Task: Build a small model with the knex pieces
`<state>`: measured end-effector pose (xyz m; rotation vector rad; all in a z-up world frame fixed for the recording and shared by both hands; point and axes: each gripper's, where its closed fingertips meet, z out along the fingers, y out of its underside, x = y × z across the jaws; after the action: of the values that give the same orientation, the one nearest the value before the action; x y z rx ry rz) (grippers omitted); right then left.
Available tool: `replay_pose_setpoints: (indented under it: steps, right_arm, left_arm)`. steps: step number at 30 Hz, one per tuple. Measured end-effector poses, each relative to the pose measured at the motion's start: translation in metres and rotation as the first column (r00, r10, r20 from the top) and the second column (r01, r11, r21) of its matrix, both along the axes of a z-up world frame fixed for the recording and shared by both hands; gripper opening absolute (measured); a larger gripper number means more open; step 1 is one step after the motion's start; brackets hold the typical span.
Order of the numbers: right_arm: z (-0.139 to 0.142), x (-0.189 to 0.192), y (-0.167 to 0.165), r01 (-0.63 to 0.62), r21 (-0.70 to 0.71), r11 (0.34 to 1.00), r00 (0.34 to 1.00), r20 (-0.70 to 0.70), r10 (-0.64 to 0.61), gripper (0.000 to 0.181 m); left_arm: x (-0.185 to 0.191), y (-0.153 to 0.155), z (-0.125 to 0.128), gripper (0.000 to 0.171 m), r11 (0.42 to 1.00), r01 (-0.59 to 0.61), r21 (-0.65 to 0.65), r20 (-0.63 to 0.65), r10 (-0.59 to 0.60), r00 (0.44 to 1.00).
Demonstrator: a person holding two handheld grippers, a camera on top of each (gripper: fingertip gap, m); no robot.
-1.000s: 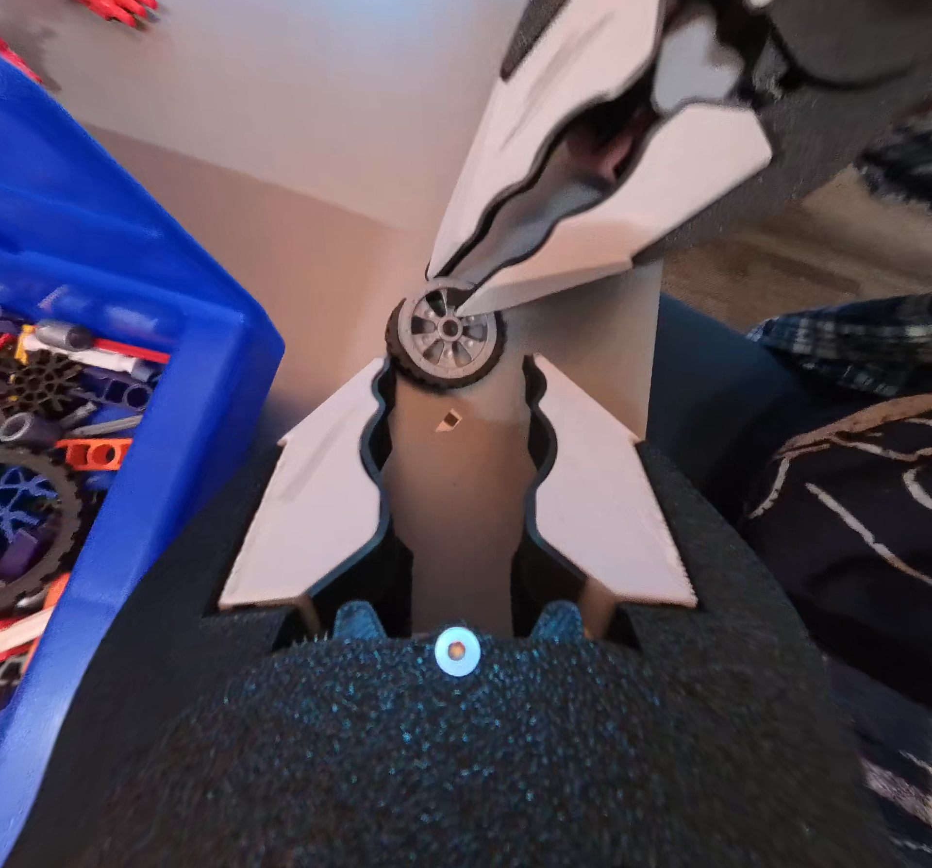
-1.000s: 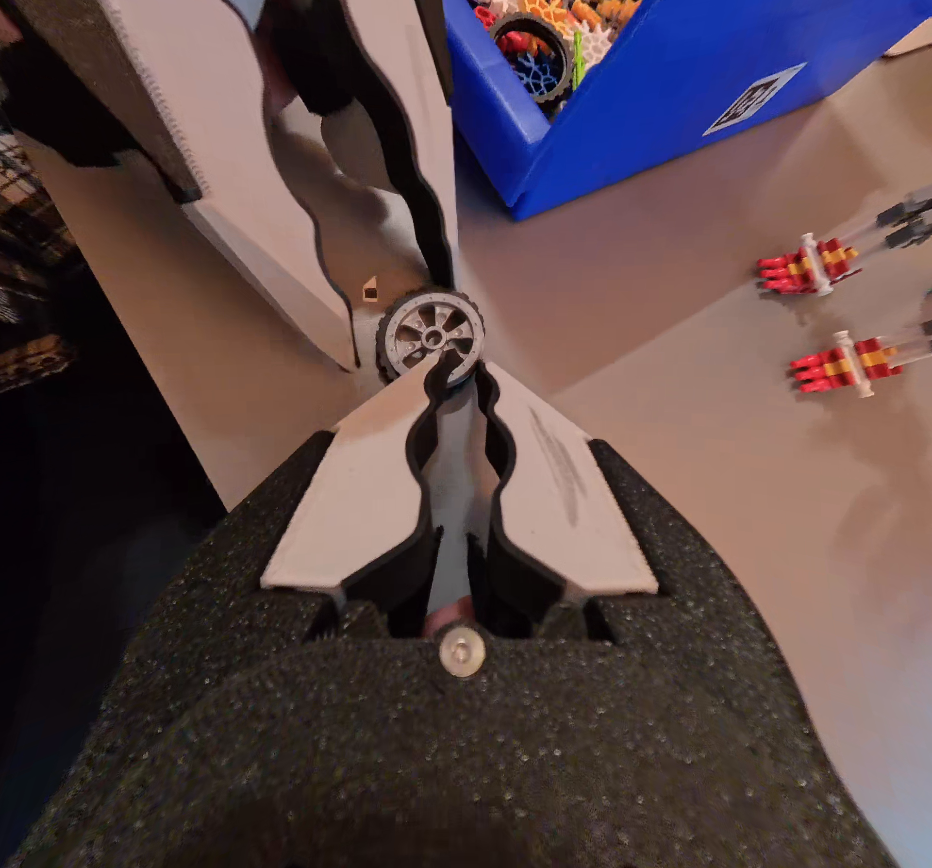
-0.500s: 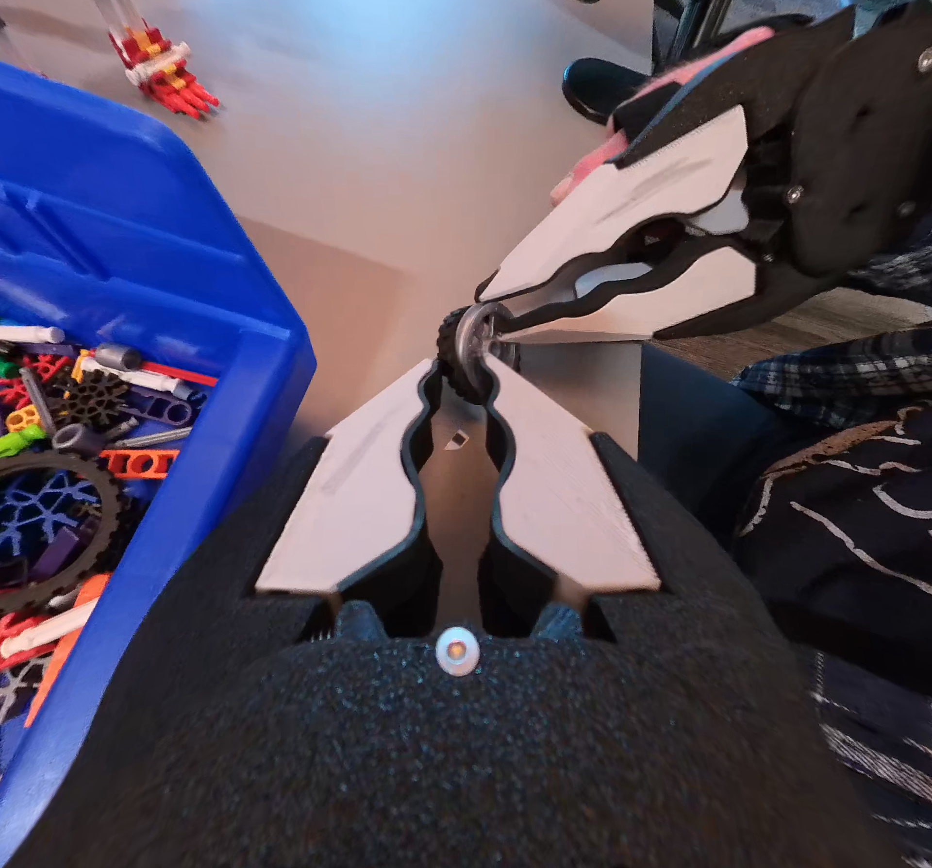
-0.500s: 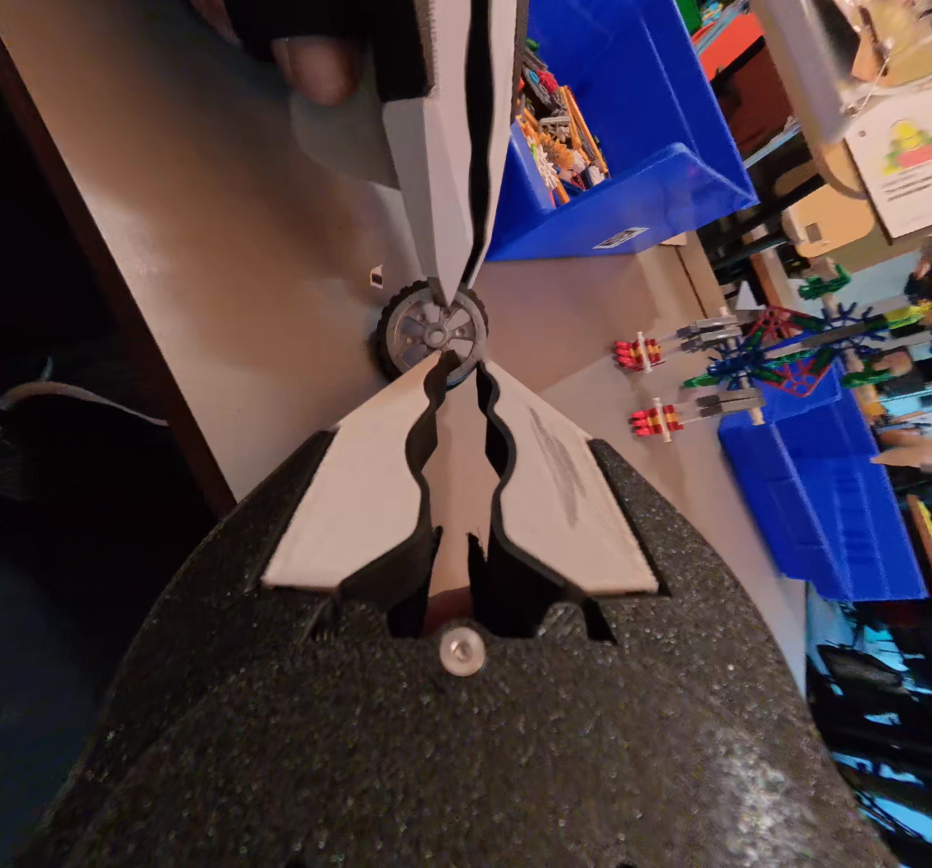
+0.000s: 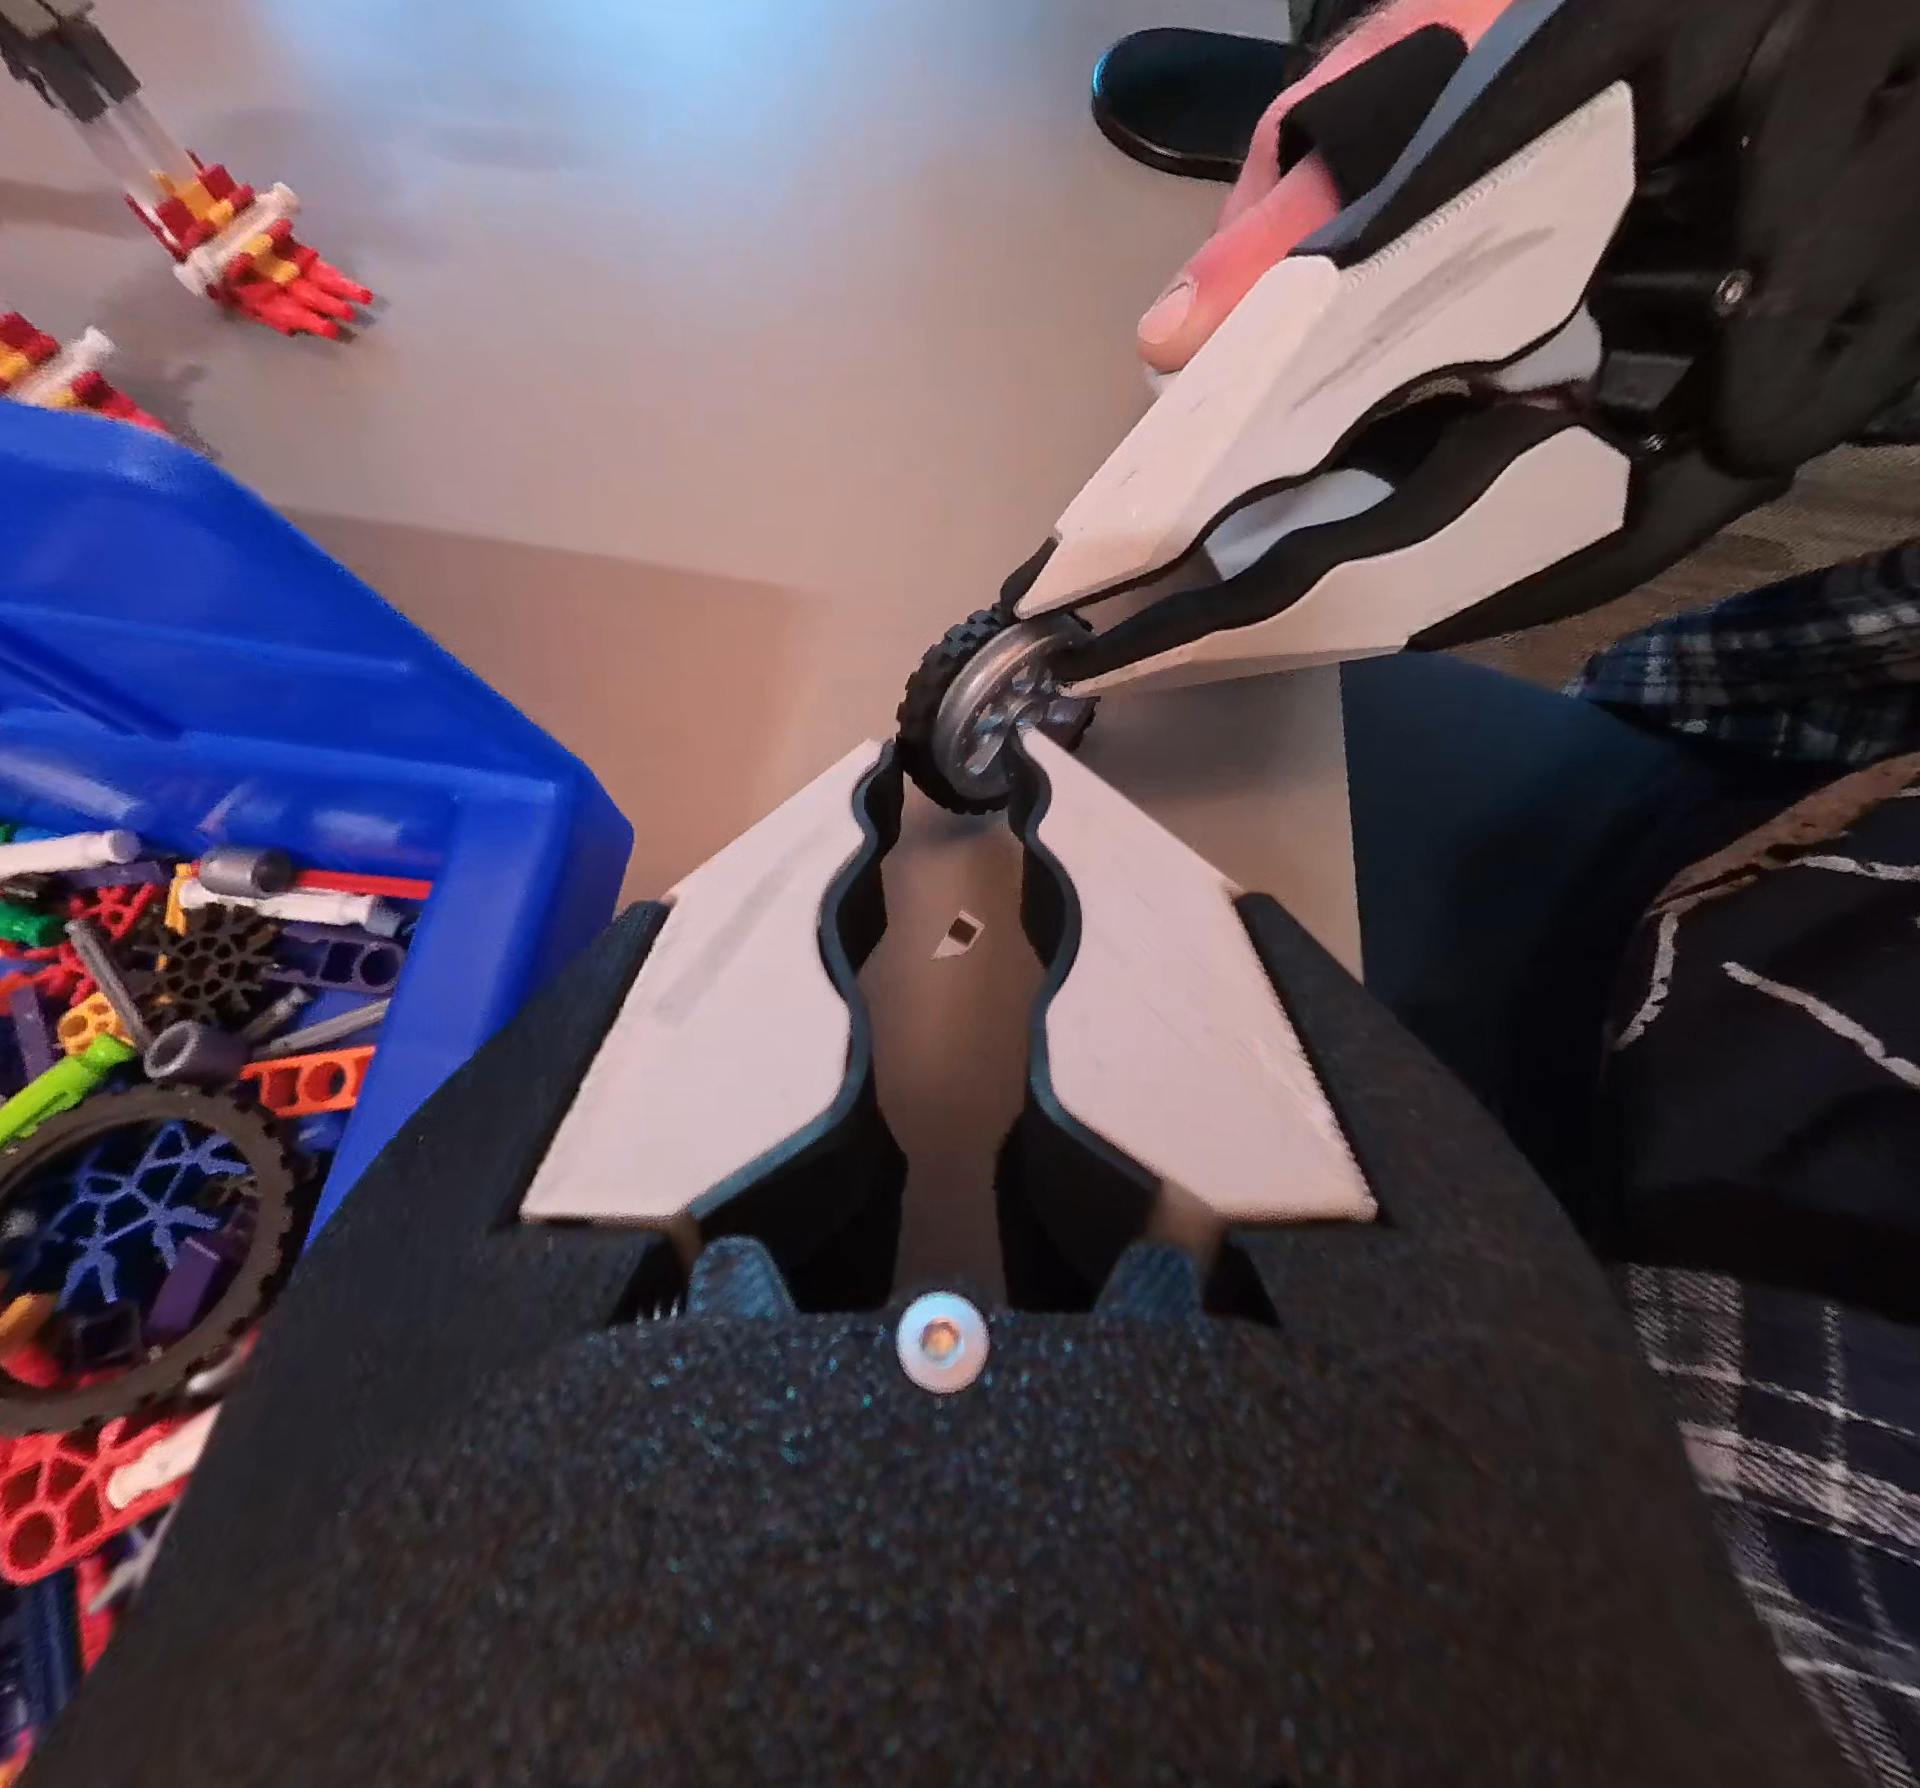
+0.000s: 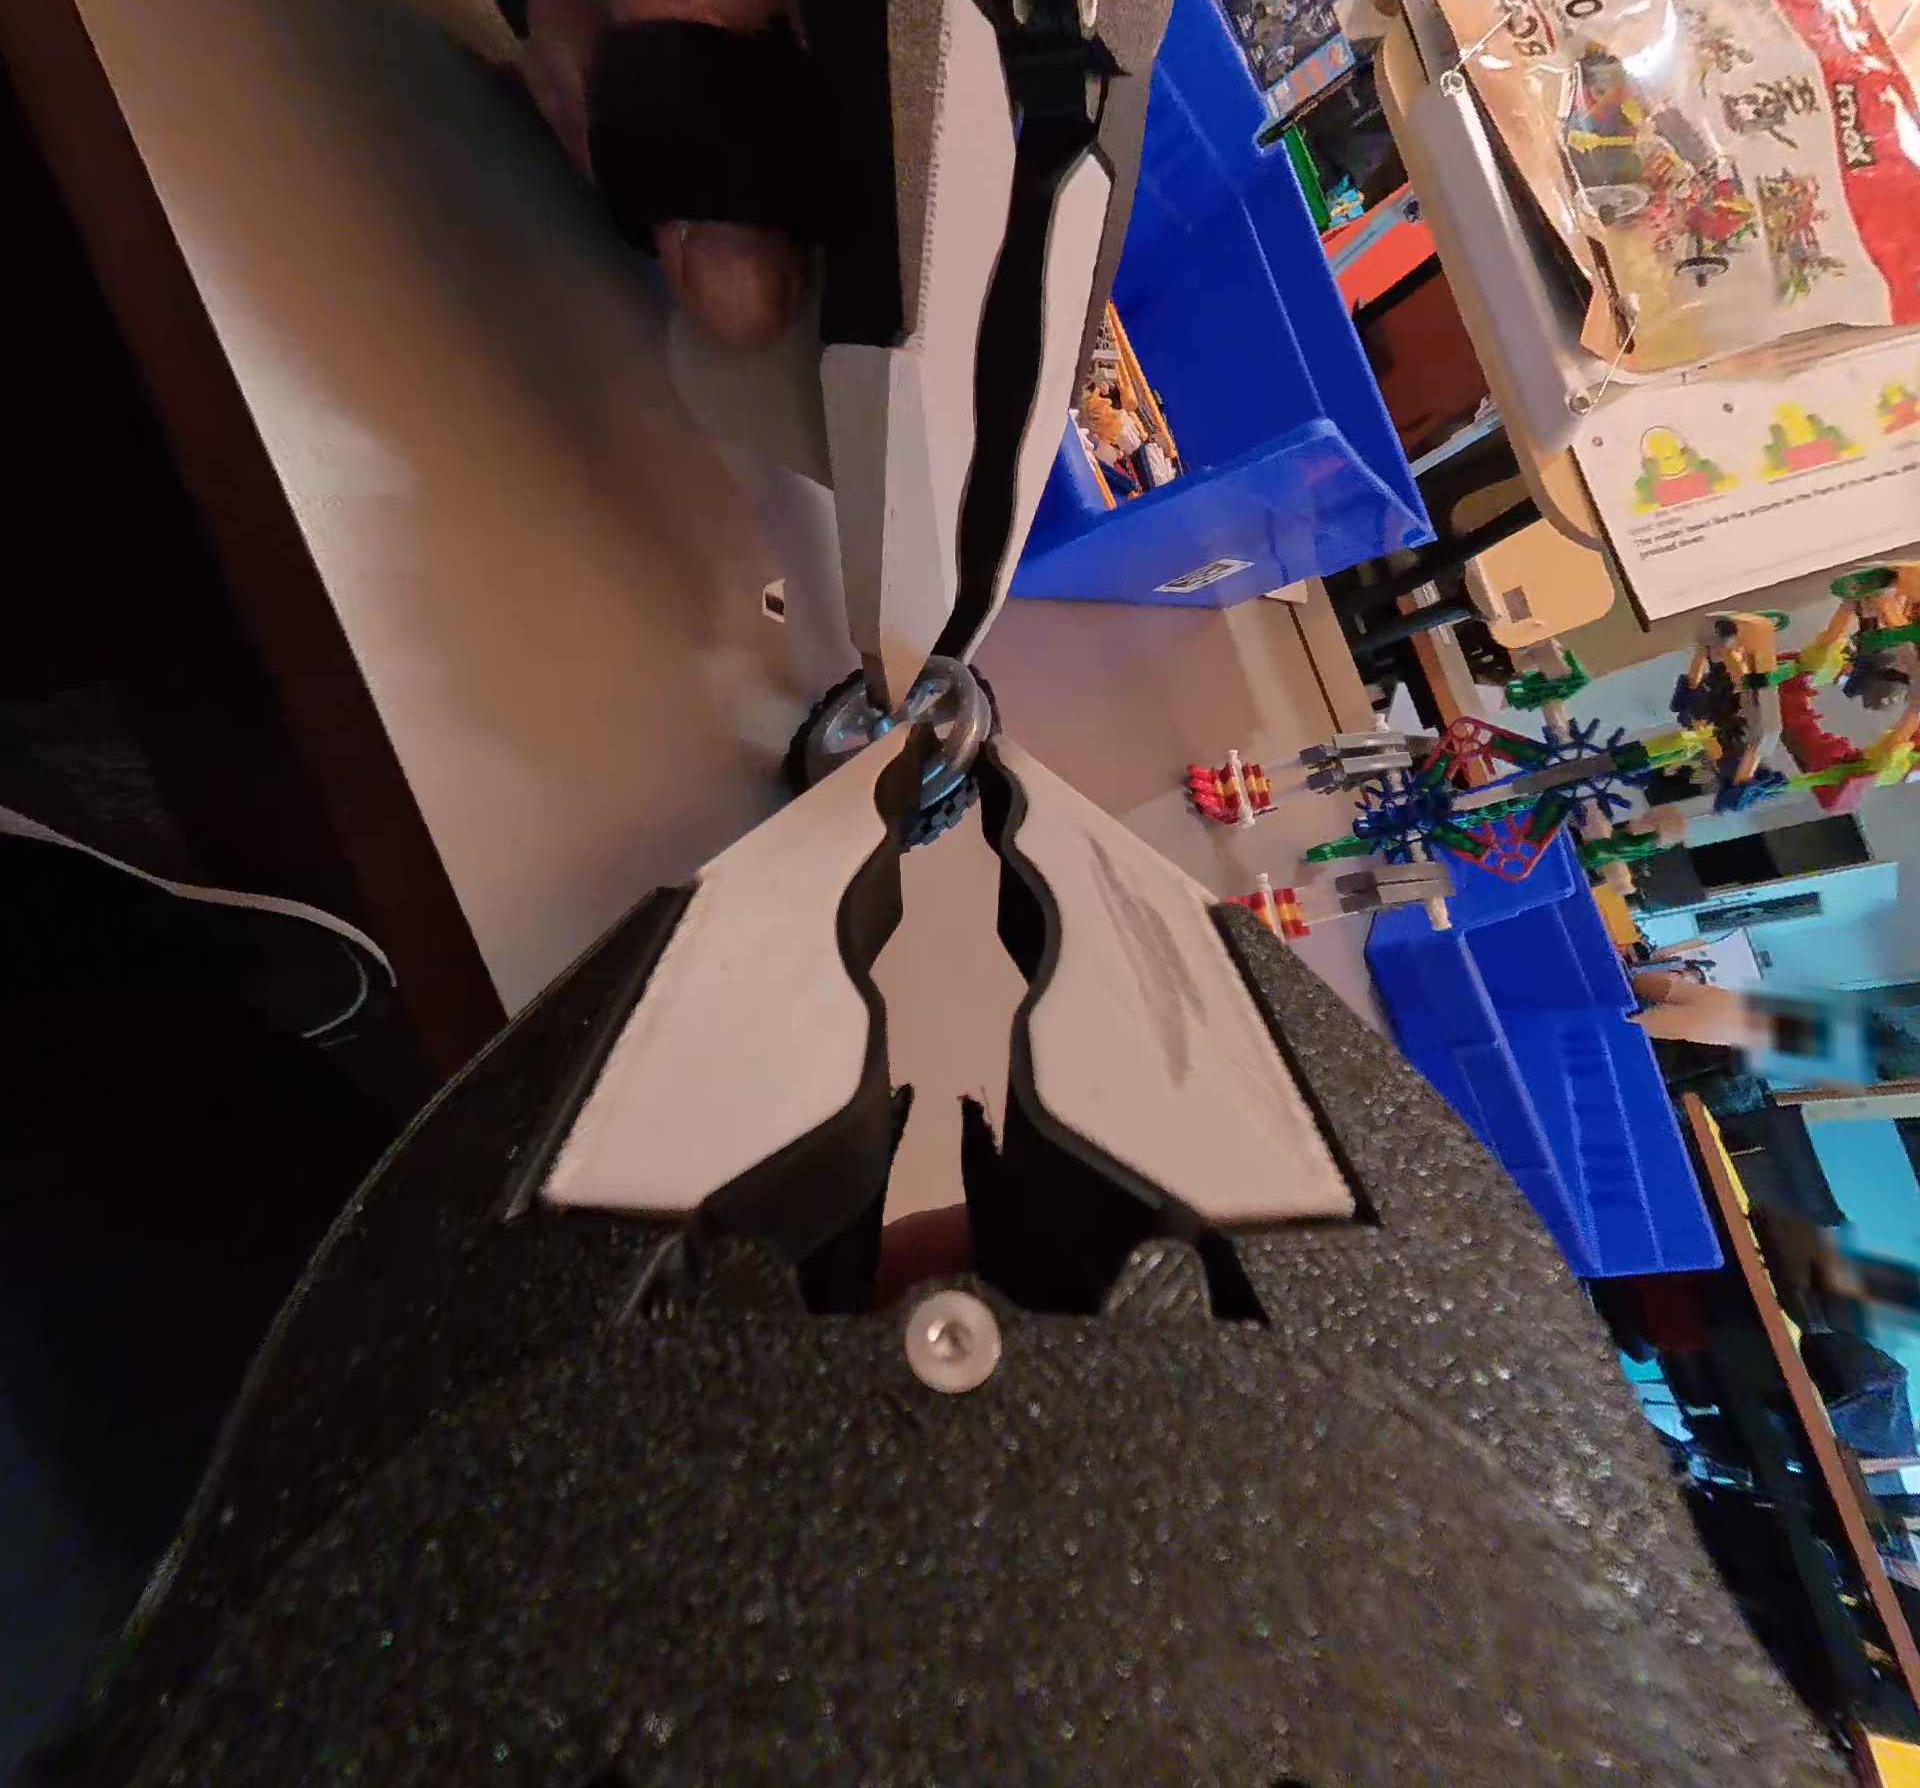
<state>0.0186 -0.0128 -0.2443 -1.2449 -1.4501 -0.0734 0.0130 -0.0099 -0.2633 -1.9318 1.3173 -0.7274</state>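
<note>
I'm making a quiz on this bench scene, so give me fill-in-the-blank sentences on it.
1. Both grippers pinch a small ___ with a knobby black tyre.
2. The bin of building pieces left of the left gripper is ___.
3. The right gripper has its jaws ___ on the rim.

Missing: wheel; blue; shut

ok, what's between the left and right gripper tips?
Only a small black-tyred, grey-hubbed wheel piece: the left gripper and right gripper both pinch it. Left wrist view shows it best.
</note>
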Motion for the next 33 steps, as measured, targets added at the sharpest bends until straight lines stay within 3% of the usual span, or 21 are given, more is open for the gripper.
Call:
replay_pose_setpoints:
  steps: [11, 17, 24, 26, 30, 33]
  right_arm:
    - [-0.004, 0.011, 0.001, 0.0, -0.178, 0.984, 0.999, -0.049, -0.009, 0.011]
    - [-0.005, 0.017, -0.001, -0.009, -0.339, 0.941, 0.994, -0.104, -0.028, 0.012]
    - [-0.002, 0.018, 0.0, -0.057, -0.48, 0.875, 0.988, -0.153, -0.02, 0.026]
    - [-0.001, 0.016, 0.0, -0.077, -0.533, 0.842, 0.986, -0.167, -0.015, 0.031]
    - [-0.008, 0.012, -0.013, -0.18, -0.658, 0.731, 0.982, -0.16, 0.098, 0.016]
    - [-0.008, 0.01, -0.02, -0.257, -0.712, 0.653, 0.967, -0.19, 0.173, 0.015]
  left_arm:
    - [0.003, 0.0, 0.004, 0.01, 0.961, 0.056, 0.272, -0.06, -0.041, 0.997]
    - [0.009, -0.003, 0.01, 0.01, 0.9, 0.099, 0.425, -0.114, -0.055, 0.992]
    - [0.015, -0.008, 0.015, 0.01, 0.843, 0.167, 0.511, -0.163, -0.096, 0.982]
    - [0.016, -0.01, 0.016, 0.01, 0.833, 0.186, 0.521, -0.174, -0.109, 0.979]
    - [0.014, -0.012, 0.016, 0.01, 0.808, 0.22, 0.546, -0.18, -0.143, 0.973]
    - [0.011, -0.012, 0.016, 0.01, 0.791, 0.257, 0.555, -0.189, -0.181, 0.965]
